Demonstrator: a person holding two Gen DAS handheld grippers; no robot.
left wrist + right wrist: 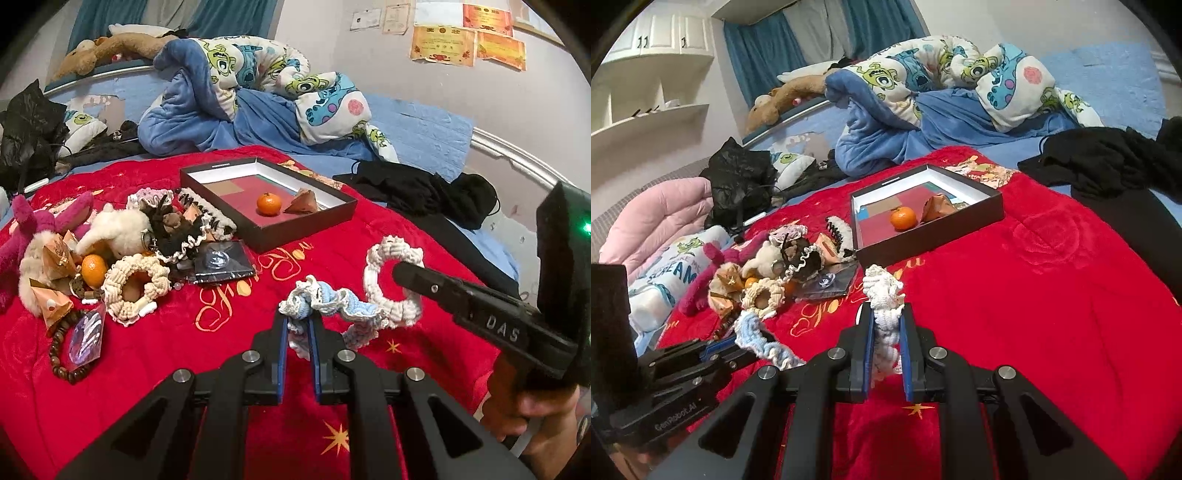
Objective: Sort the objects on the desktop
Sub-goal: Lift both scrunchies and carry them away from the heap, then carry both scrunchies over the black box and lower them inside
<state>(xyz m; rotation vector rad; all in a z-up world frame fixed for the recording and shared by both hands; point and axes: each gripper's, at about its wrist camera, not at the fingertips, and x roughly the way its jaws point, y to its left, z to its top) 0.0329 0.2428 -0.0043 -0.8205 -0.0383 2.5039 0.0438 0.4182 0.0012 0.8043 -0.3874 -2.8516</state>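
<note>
My left gripper (298,318) is shut on a blue-and-white crocheted scrunchie (332,301), held above the red blanket. It also shows in the right wrist view (764,338). My right gripper (886,314) is shut on a white knitted ring scrunchie (884,295), which shows in the left wrist view (391,280) at the right gripper's finger. The two scrunchies touch or link where they meet. A black open box (334,205) lies beyond with an orange (269,204) and a brown paper wedge (301,202) inside.
A pile at the left holds plush toys (110,225), a cream scrunchie (135,286), an orange (94,269), a bead bracelet (61,350) and a black packet (221,262). Black clothes (424,192) lie at the right. A rumpled quilt (258,81) lies behind.
</note>
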